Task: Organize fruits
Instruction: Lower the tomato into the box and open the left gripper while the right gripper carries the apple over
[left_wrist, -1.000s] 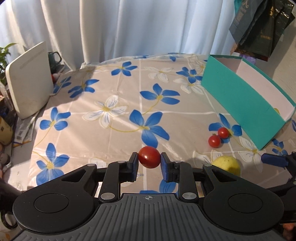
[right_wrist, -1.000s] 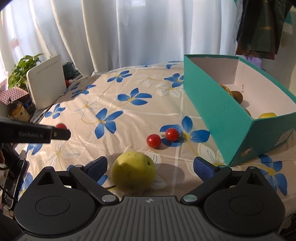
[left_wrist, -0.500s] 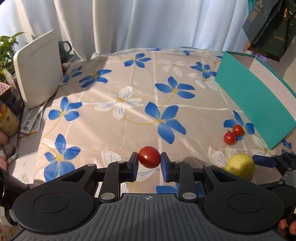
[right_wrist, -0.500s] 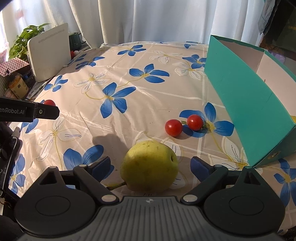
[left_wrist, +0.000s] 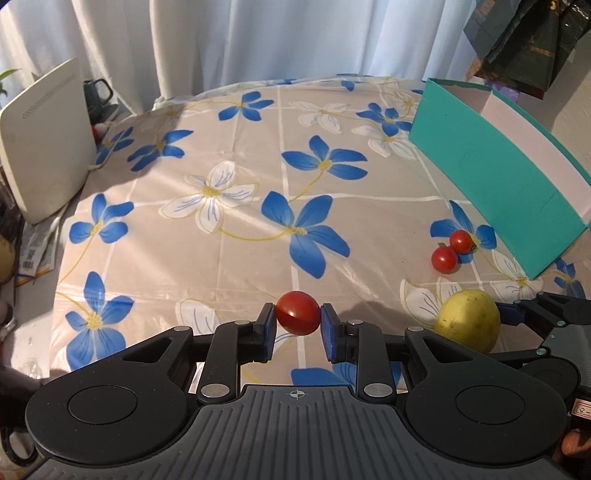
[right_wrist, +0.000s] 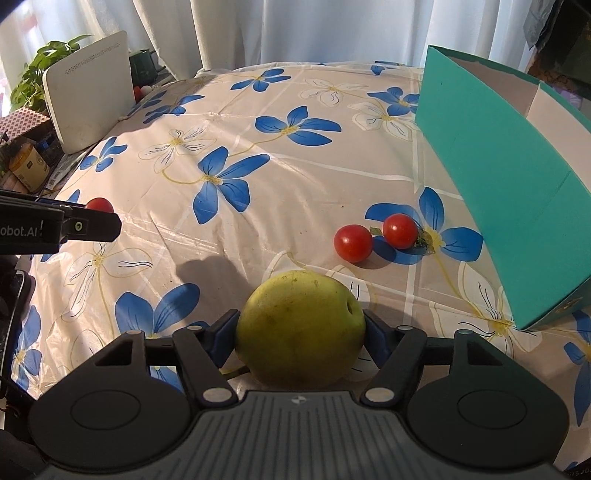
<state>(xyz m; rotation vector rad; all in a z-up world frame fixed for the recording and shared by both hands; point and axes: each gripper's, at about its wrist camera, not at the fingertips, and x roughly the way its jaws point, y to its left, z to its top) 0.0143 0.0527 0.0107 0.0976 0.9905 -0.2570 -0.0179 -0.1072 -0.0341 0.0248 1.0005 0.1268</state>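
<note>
left tool (left_wrist: 298, 325) grips a tomato (left_wrist: 297, 313); right tool (right_wrist: 300, 339) clamps a pear (right_wrist: 300, 334).

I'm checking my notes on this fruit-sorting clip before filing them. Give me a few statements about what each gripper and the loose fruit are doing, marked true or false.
1. The left gripper is shut on a round red tomato. True.
2. The right gripper is wide open with nothing between its fingers. False: its blue pads press both sides of the yellow-green pear.
3. Two small red cherry tomatoes lie on the flowered tablecloth beside the teal cardboard box. True.
4. The pear is inside the teal box. False: it is outside, in front of the box.
</note>
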